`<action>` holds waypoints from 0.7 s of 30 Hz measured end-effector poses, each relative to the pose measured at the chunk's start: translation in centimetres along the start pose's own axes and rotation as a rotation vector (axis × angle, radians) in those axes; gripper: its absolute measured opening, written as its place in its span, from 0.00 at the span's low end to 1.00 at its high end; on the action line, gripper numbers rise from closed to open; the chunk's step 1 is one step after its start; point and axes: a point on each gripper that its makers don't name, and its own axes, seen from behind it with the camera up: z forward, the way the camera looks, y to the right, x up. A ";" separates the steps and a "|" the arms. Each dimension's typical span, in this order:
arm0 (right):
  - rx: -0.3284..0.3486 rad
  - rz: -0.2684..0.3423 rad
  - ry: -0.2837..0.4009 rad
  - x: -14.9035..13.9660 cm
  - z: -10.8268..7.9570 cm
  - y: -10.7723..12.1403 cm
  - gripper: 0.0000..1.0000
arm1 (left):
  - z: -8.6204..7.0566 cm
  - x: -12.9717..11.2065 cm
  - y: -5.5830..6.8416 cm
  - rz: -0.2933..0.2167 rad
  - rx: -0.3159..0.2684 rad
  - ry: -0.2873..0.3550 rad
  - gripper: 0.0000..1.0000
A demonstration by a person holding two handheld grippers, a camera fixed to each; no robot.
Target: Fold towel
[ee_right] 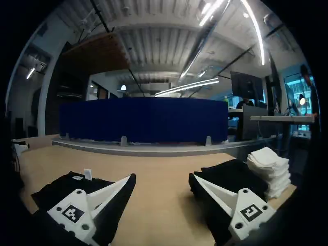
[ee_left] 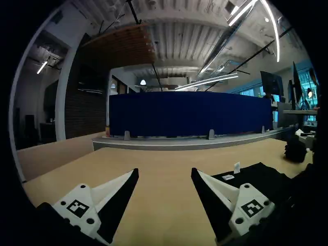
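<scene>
The left gripper (ee_left: 164,170) and right gripper (ee_right: 162,175) are wide open, holding nothing. Folding looks not started; next, grab the black towel (ee_right: 61,186), lower left.

No legible text, brand or number. Square black-white coded markers (ee_left: 78,208) on fingers of left gripper (ee_left: 164,169) and right gripper (ee_right: 162,175): pattern only, no letters. White tag (ee_left: 236,167) on black towel (ee_left: 262,176): too small to read.
</scene>
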 end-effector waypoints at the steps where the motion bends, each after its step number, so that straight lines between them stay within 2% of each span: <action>1: 0.002 -0.004 0.004 0.8 -0.1 -0.1 1.00 | 0.0 0.7 0.0 -0.003 -0.002 0.005 0.95; 8: 0.008 -0.018 0.018 7.3 -0.8 -0.8 1.00 | -0.3 7.0 0.0 -0.018 -0.016 0.021 0.95; 16: -0.001 -0.023 0.029 15.4 -2.1 -1.4 1.00 | -1.5 14.6 0.3 -0.011 -0.037 0.016 0.95; 21: -0.013 -0.031 0.034 18.6 -2.7 -1.2 0.99 | -1.8 17.6 0.3 -0.011 -0.053 0.010 0.95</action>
